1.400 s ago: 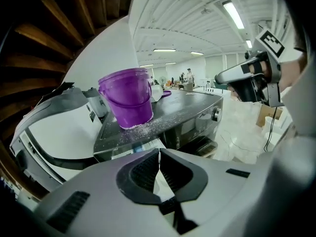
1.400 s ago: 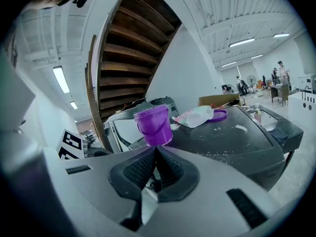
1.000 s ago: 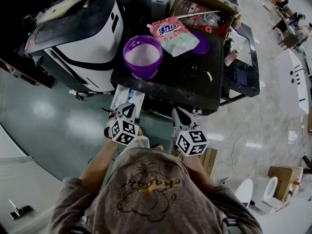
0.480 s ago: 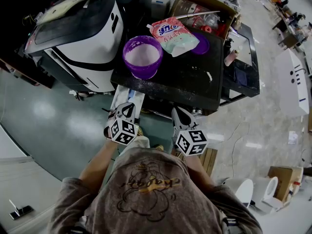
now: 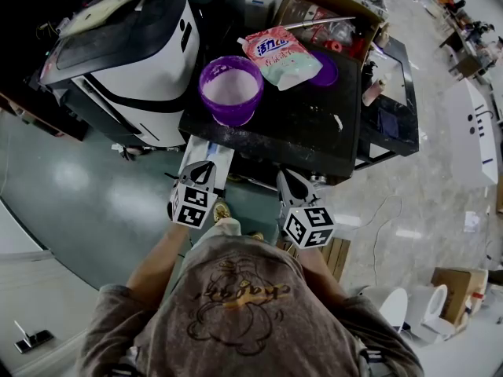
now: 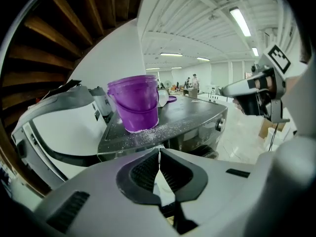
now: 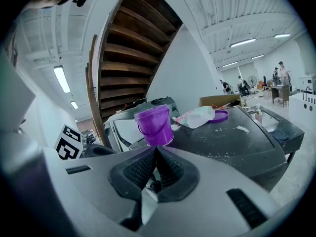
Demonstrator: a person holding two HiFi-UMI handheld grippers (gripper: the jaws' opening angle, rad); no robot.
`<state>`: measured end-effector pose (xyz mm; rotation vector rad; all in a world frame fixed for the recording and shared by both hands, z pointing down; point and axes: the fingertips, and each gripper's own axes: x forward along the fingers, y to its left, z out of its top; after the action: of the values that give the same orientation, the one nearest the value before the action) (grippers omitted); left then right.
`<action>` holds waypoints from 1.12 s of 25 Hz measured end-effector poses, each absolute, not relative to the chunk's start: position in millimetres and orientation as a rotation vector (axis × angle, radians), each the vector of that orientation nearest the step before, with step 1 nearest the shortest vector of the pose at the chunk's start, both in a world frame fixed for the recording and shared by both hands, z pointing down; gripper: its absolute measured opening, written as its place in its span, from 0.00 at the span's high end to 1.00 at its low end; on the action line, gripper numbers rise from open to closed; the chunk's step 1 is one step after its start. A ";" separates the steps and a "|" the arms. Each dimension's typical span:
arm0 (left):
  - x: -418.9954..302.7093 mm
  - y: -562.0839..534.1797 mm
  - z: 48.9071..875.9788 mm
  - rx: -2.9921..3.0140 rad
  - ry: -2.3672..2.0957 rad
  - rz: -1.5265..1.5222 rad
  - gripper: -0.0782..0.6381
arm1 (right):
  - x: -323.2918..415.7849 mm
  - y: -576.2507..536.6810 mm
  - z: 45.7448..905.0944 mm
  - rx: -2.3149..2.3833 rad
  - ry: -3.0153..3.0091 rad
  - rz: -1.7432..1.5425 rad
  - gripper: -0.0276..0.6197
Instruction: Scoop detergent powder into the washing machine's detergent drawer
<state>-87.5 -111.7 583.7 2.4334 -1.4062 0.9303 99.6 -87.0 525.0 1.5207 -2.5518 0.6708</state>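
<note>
Head view: looking down on a translucent purple bucket [image 5: 229, 91], lidless and holding white detergent powder [image 5: 229, 87], standing at the left of the washing machine [image 5: 291, 128] top, with spilled grains speckling the dark surface. Seeing the white detergent drawer [image 5: 208, 149] sticking out just below. Holding left gripper [image 5: 207, 170] and right gripper [image 5: 286, 181] low in front, both with jaws pressing together on nothing.

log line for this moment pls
step: scoop not started | left gripper: shut, empty | right gripper: shut, empty | bucket: on washer top | drawer: pulled out
</note>
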 end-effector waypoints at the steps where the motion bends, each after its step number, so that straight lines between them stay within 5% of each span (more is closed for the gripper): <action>1: -90.2 -112.7 581.9 2.406 -1.414 0.880 0.86 | 99.1 -87.4 524.3 1.519 -2.553 0.670 0.96; 11: -118.9 -117.8 565.0 2.124 -1.436 0.397 0.86 | 95.1 -93.6 521.3 1.509 -2.559 0.654 0.96; 28: -130.5 -123.1 497.6 2.182 -1.526 0.181 0.86 | 94.4 -103.4 503.3 1.545 -2.575 0.622 0.96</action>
<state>-130.5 -123.1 497.6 2.1820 -1.5263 0.1809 94.4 -103.4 503.3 1.5451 -2.5751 0.6222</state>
